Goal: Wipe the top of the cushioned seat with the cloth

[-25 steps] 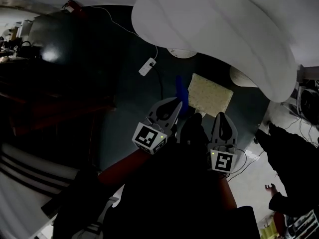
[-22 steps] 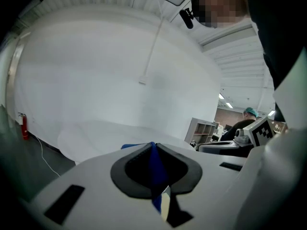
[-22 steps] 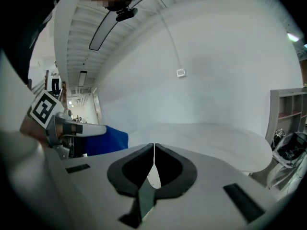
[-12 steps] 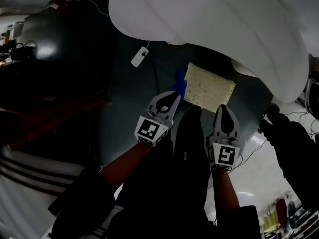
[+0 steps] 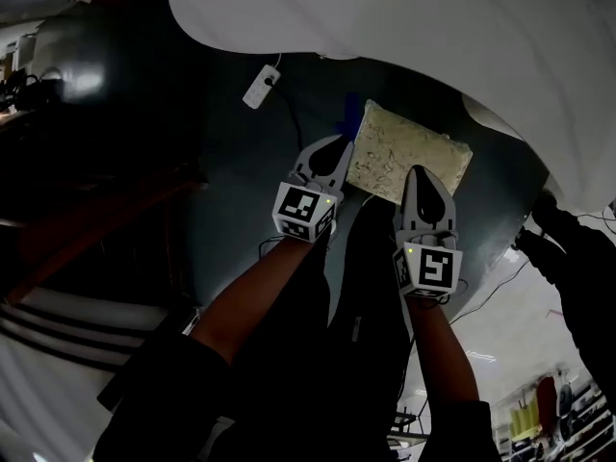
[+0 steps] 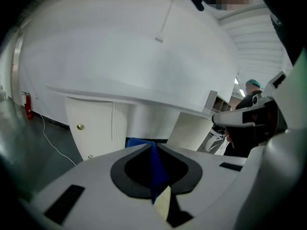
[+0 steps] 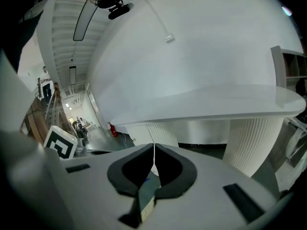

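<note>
Left gripper [image 5: 336,143], right gripper [image 5: 421,172] nearer seat [image 5: 412,150]

Operator: How does my head view look?

Helper: Very dark. Your arms [image 5: 255,292] look dim and shadowy. Only the white table top [image 5: 404,27] and the pale cloth [image 5: 404,162] catch light. 1 glare spot shines on the dark floor [image 5: 82,83], upper left.

Operator: And the 2 gripper views?

Helper: Much brighter. Your white wall [image 6: 120,47] glows evenly. A ceiling light [image 7: 72,73] shows at the left of your right gripper view. Lines bend near the edges, corners go black, and the close jaws look blurry.
</note>
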{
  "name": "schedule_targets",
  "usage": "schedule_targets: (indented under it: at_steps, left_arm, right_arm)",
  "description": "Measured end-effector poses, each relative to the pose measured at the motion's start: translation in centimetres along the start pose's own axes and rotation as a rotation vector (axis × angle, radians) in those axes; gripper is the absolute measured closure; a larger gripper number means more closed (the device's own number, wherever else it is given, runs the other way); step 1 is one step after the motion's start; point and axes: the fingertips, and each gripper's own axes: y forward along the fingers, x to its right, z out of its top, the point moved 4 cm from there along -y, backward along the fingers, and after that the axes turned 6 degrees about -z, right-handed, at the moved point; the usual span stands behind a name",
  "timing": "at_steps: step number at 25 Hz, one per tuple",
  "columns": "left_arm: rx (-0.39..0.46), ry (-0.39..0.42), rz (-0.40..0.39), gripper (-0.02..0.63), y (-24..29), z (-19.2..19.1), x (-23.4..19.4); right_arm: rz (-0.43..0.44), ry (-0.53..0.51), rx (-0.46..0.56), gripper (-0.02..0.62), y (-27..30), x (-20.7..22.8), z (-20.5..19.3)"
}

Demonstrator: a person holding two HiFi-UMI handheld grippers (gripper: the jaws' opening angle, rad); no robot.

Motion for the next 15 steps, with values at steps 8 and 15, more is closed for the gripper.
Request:
schedule_targets:
  at_steps: [8, 15]
  left_arm:
    - [-0.113, -0.007, 0.027, 0.571, 5.5, -6.8, -3.9]
    - [-0.156, -0.010, 0.105, 0.571, 8.8, -9.4, -7.2]
  right_arm:
    - [0.028, -0.012, -0.049, 0.558, 5.2, 2.5, -4.2]
    - [0.028, 0.038, -0.083, 0.558, 7.7, 5.1, -6.1]
